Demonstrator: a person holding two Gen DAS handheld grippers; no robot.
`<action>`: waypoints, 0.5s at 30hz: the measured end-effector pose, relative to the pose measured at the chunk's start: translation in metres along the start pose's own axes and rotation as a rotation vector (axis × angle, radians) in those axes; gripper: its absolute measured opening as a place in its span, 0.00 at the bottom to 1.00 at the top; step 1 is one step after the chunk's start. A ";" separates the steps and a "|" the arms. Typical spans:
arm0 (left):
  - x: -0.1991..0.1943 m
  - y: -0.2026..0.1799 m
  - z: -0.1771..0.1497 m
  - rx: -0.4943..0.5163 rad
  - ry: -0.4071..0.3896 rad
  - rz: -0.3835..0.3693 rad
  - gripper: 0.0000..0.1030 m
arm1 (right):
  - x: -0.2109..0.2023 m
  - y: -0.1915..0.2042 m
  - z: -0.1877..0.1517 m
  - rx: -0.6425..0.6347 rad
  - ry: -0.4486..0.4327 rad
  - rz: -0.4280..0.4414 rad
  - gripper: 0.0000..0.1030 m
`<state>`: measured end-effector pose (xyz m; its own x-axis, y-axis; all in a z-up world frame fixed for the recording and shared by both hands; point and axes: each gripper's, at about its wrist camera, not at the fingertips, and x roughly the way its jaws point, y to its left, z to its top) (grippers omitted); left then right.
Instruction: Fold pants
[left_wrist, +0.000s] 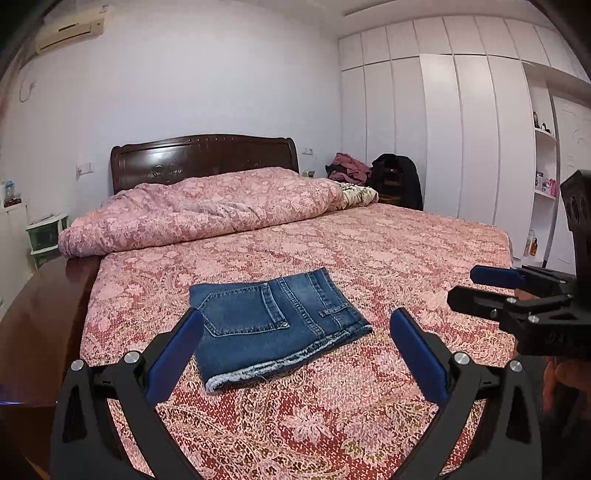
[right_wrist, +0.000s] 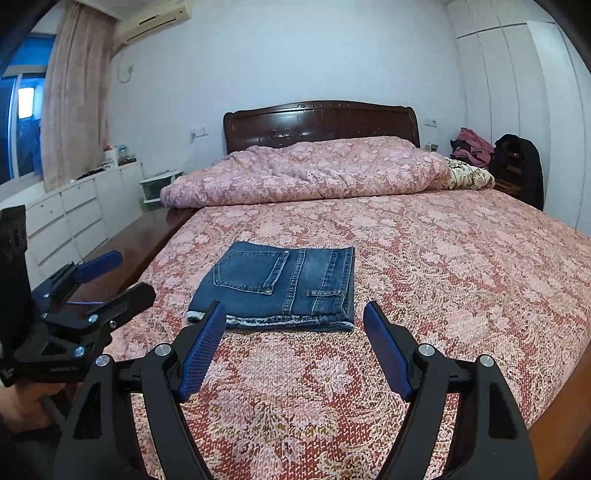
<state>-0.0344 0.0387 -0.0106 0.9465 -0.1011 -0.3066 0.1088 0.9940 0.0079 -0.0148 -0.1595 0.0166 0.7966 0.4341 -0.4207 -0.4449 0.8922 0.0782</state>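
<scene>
The blue denim pants (left_wrist: 275, 323) lie folded into a small flat rectangle on the pink floral bedspread (left_wrist: 369, 251), back pocket facing up; they also show in the right wrist view (right_wrist: 284, 286). My left gripper (left_wrist: 295, 321) is open and empty, held just in front of the pants. My right gripper (right_wrist: 293, 314) is open and empty, also just short of the pants' near edge. Each gripper shows in the other's view: the right gripper (left_wrist: 469, 286) at the right edge, the left gripper (right_wrist: 131, 273) at the left edge, both open.
A rolled pink duvet (left_wrist: 199, 210) lies across the head of the bed below the dark wooden headboard (left_wrist: 203, 158). White wardrobes (left_wrist: 461, 129) stand on the right, with a chair piled with clothes (left_wrist: 395, 177). White drawers (right_wrist: 66, 221) stand along the left wall.
</scene>
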 end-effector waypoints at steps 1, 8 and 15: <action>0.000 0.000 0.000 -0.002 0.000 0.001 0.98 | 0.000 -0.001 0.000 0.003 0.001 -0.001 0.74; 0.001 0.000 0.001 -0.003 0.002 -0.001 0.98 | 0.003 -0.003 -0.002 0.018 0.011 0.002 0.74; 0.001 -0.001 0.000 -0.004 0.005 -0.006 0.98 | 0.003 -0.003 -0.001 0.022 0.014 0.006 0.74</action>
<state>-0.0334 0.0378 -0.0105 0.9441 -0.1072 -0.3117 0.1135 0.9935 0.0021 -0.0112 -0.1611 0.0136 0.7878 0.4380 -0.4330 -0.4406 0.8920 0.1006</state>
